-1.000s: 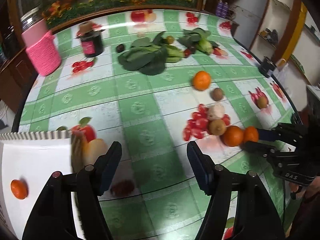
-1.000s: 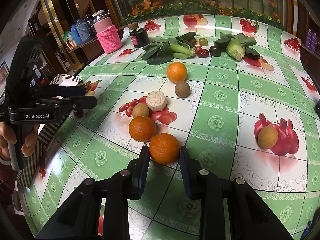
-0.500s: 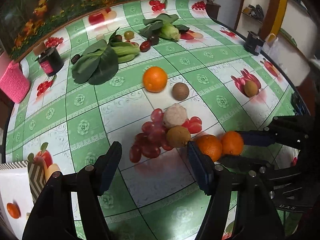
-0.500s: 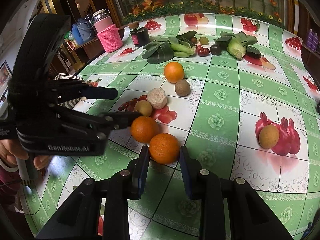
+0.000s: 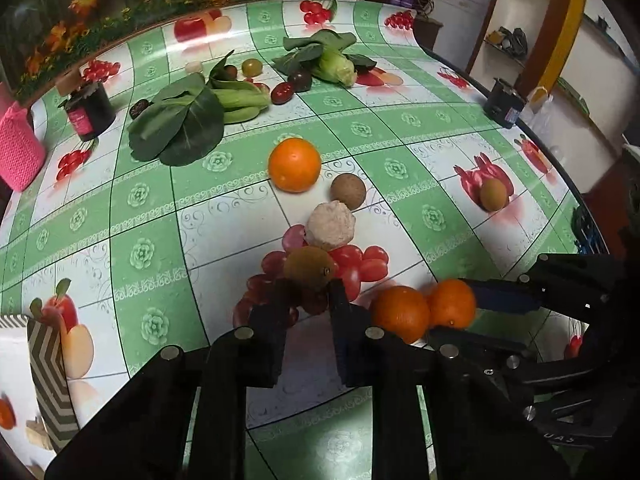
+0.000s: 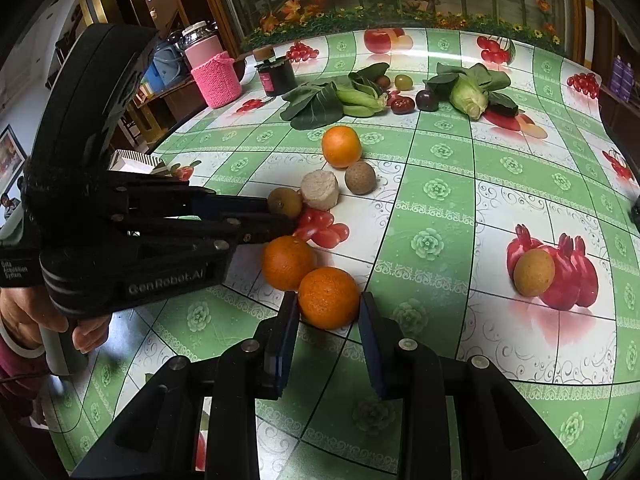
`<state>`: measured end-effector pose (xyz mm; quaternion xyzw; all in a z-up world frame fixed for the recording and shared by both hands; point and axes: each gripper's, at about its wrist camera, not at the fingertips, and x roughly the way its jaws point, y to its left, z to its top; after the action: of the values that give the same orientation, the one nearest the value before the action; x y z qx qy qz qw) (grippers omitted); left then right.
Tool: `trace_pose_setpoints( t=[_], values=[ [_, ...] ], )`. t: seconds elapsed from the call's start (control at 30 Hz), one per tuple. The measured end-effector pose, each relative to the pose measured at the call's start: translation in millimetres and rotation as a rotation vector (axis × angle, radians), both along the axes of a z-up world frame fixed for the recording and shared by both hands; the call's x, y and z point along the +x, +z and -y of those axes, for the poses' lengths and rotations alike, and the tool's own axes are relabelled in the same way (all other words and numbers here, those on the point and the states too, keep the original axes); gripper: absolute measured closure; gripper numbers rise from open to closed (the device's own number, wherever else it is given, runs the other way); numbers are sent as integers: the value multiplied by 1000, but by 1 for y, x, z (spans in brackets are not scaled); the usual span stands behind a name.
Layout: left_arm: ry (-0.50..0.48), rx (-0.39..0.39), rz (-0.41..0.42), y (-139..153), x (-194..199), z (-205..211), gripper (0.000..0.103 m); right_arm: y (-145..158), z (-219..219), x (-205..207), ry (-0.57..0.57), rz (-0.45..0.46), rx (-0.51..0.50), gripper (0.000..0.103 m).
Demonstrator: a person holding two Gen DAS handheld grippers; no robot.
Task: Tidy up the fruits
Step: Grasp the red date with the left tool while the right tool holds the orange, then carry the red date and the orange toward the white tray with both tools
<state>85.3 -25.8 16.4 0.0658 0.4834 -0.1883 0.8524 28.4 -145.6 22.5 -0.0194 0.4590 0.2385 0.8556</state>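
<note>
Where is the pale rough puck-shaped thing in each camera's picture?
Left wrist: the puck-shaped thing sits at centre, just beyond the kiwi.
Right wrist: centre-left, right of that kiwi.
Shared landmark: the lone orange farther up the table.

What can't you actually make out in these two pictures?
- Left wrist view: white box, cut off by the left edge; contents mostly unseen.
- Left wrist view: left gripper fingertips blurred, covering the kiwi's underside.
- Right wrist view: dark jar's label, too small to read.
- Right wrist view: near orange's underside, hidden between right gripper's pads.
</note>
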Motion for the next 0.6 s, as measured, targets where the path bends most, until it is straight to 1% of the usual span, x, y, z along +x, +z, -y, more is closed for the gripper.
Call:
trace_pose_setpoints(
  t=[0.03,0.13,0.3,0.37,0.4,0.43,0.47,0.5,0.53,0.6],
  values=[
    [3,-2,1,0,-1,-2,102,1,0,-1,0,1,-1,72],
    [21,-1,4,2,-4,-6,103,2,0,-2,0,6,0,72],
    [18,-12,-25,1,-8,-11,103,3,0,-5,-2,6,-5,72],
    [34,-34,-34,5,-9,-18,99,3,1,-6,-4,3,1,72],
    [41,-47,-42,7,-10,-22,88,3,1,-6,-4,2,1,72],
    [44,-65,-45,12,-13,-29,67,3,1,-7,0,1,0,72],
    [49,-75,-35,17,-16,-36,56,3,0,-8,4,2,-1,72],
    [57,-76,-25,20,-17,-40,38,3,0,-8,6,1,-1,72],
    [75,-76,-11,26,-21,-48,35,2,0,-8,6,-1,1,72],
    [93,-93,-7,32,-27,-62,35,1,0,-8,6,-4,2,72]
  ],
)
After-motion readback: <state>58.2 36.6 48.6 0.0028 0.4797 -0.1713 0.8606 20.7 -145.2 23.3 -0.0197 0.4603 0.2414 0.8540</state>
